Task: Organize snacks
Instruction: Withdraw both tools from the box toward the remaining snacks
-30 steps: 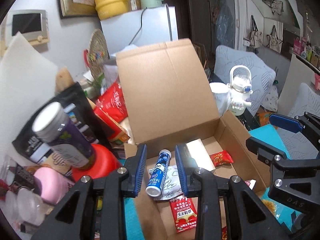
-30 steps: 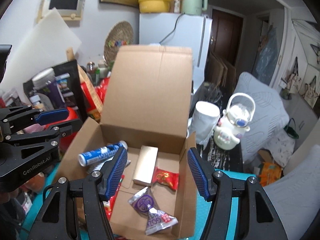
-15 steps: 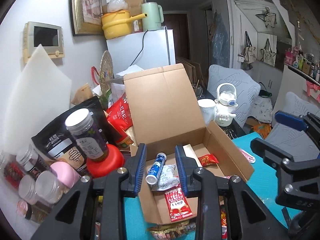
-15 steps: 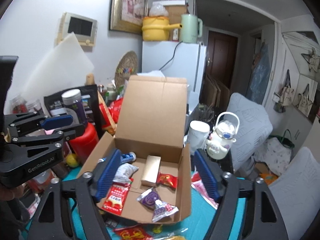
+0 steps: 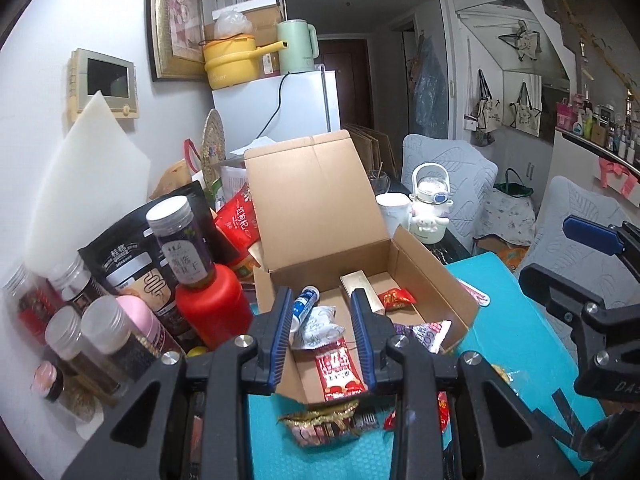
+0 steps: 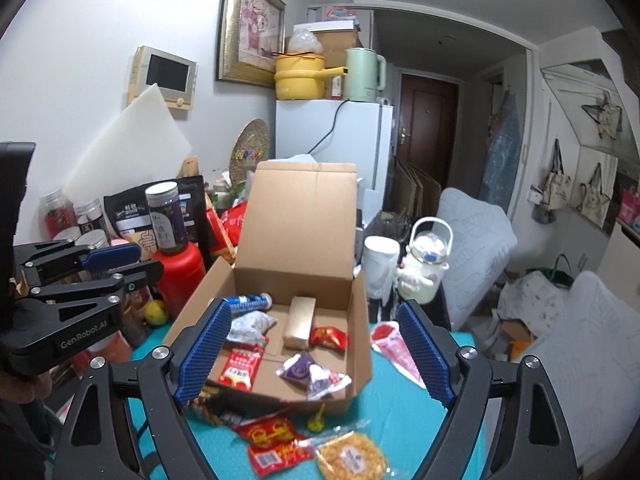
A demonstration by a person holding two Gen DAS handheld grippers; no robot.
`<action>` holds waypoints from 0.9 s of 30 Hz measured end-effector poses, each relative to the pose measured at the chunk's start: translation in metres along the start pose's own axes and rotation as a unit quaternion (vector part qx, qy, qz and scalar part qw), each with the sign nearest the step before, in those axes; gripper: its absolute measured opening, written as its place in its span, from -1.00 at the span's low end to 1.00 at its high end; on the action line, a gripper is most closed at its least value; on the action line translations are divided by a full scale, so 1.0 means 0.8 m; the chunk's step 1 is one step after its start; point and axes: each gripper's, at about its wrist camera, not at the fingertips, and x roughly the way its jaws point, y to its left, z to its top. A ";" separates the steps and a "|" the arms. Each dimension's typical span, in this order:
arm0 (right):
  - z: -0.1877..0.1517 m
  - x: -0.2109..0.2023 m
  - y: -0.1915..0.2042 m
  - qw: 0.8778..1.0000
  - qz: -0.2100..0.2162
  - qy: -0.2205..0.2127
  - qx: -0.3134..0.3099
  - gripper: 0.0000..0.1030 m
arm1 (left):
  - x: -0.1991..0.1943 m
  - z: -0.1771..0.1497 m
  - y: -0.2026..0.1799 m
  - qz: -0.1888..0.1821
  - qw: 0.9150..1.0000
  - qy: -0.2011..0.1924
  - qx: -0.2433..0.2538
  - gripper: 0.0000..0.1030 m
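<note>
While crinkly foil packets [image 6: 313,376] fill it, corrugated cardboard box [image 6: 298,220] gapes

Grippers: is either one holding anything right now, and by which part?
Nothing is held. The left gripper is nearly shut on air; the right gripper has just been opening, with nothing between its fingers, short of the box.

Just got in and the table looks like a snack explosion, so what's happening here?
A person is sorting snacks into an open cardboard box on the teal table. It already holds several packets, a gold box and a blue tube. More packets lie loose in front. Neither gripper holds anything: the left gripper is shut, and the right gripper's jaws have just been opening.
</note>
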 end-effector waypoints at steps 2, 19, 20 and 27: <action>-0.008 -0.005 -0.001 1.000 -0.002 0.002 0.004 0.68 | -0.009 -0.010 -0.002 0.002 1.000 -0.003 0.000 -0.43; -0.086 -0.030 0.006 0.999 -0.007 0.024 0.027 0.68 | -0.041 -0.085 -0.003 -0.002 1.000 -0.004 -0.015 0.72; -0.091 -0.031 0.007 0.999 -0.007 0.026 0.030 0.68 | -0.040 -0.087 -0.001 -0.003 1.000 -0.001 -0.017 0.72; -0.118 -0.034 0.012 0.999 -0.011 0.036 0.035 0.68 | -0.033 -0.115 0.005 -0.005 1.000 0.020 -0.020 0.71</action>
